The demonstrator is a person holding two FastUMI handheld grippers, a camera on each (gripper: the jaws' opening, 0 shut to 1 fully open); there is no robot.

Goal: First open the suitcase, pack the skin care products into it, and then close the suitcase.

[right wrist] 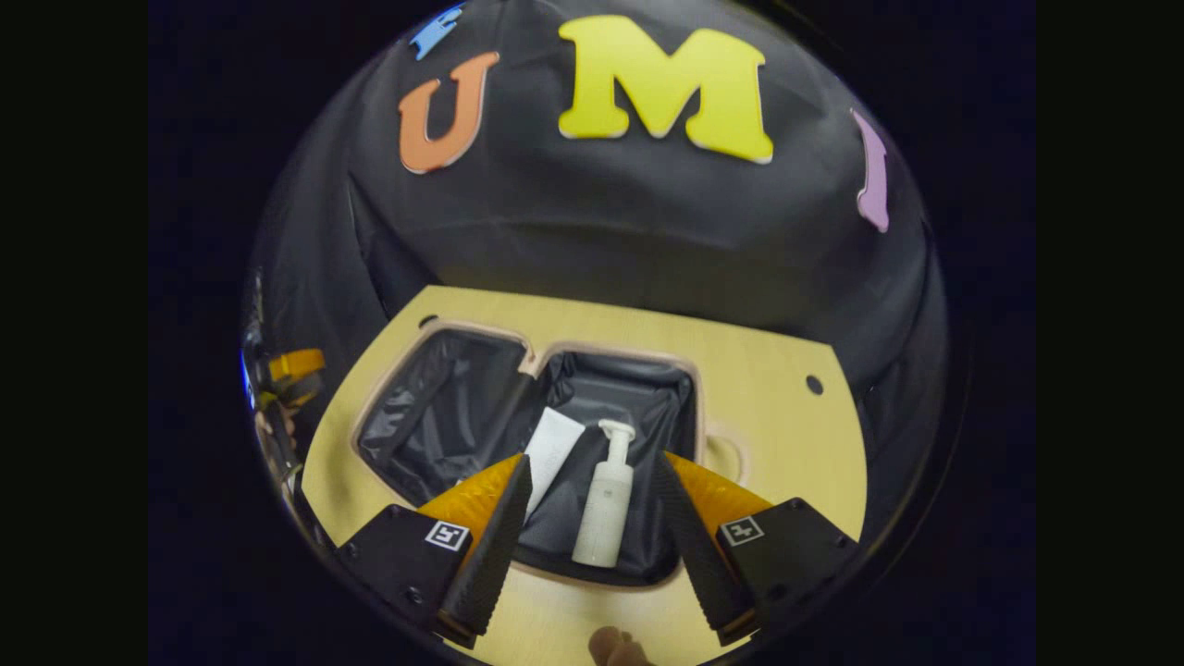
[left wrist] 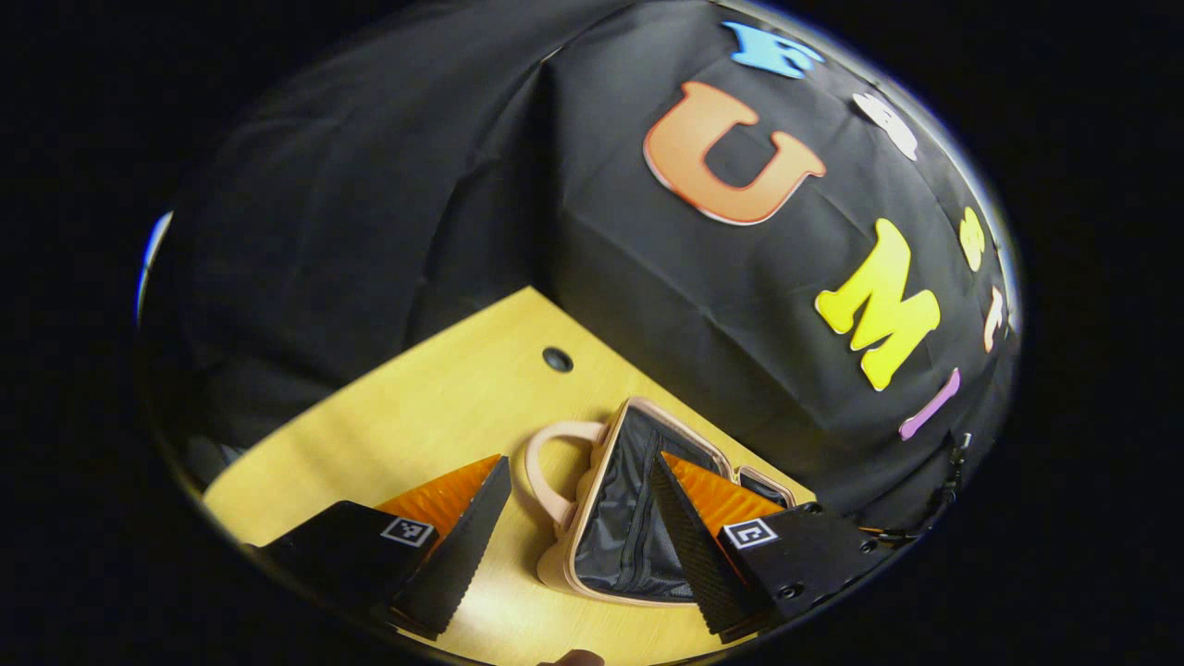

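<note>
Beige suitcase (right wrist: 707, 407) open | white pump bottle (right wrist: 606, 504), tube (right wrist: 552, 450) inside

Yellow wooden table (right wrist: 786, 435) with the suitcase (right wrist: 444, 416) on it.
The suitcase lies open flat on the tabletop, both halves spread, and small round holes (right wrist: 814, 384) mark the bare wood.

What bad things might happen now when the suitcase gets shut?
1. The pump bottle and the tube lie loose in the open suitcase. Swinging the lid half over might roll them toward the rim, where they could get pinched.
2. The right tool hangs open over the bottle; dipping lower might knock it.
3. The left tool is open beside the handle. A clumsy push there might slide the suitcase across the table.
</note>
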